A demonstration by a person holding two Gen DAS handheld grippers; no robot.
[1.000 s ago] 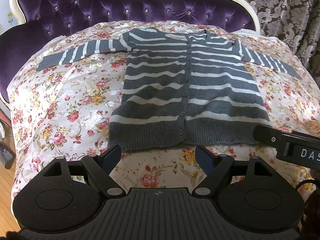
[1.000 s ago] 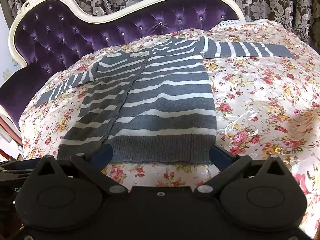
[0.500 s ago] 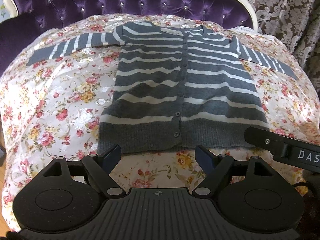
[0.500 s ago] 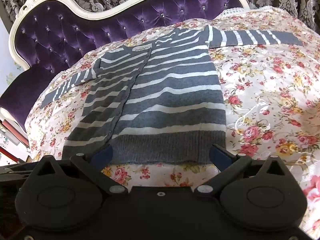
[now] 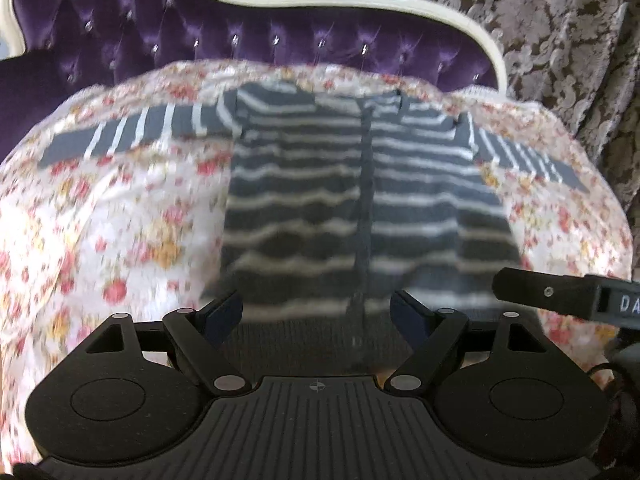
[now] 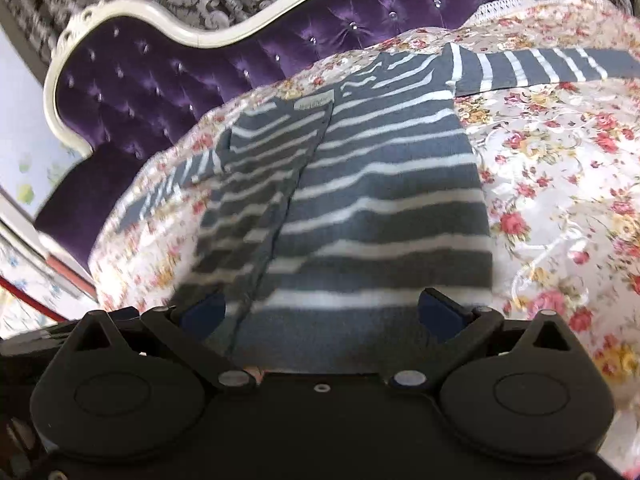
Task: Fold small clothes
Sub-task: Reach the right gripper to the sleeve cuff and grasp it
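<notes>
We hold the left gripper (image 5: 316, 312) spread wide over the lower hem of the striped cardigan (image 5: 360, 208), nothing between its fingers (image 5: 224, 312) – the knit lies flat just ahead, sleeves stretched out to either side. Our right gripper (image 6: 324, 310) is likewise released, poised above the same hem, with the button placket running up ahead of its left finger. The cardigan lies buttoned and face up on the floral bedspread (image 6: 560, 168), collar at the far end from both grippers, towards the purple tufted headboard (image 5: 240, 40) – both views are blurred
</notes>
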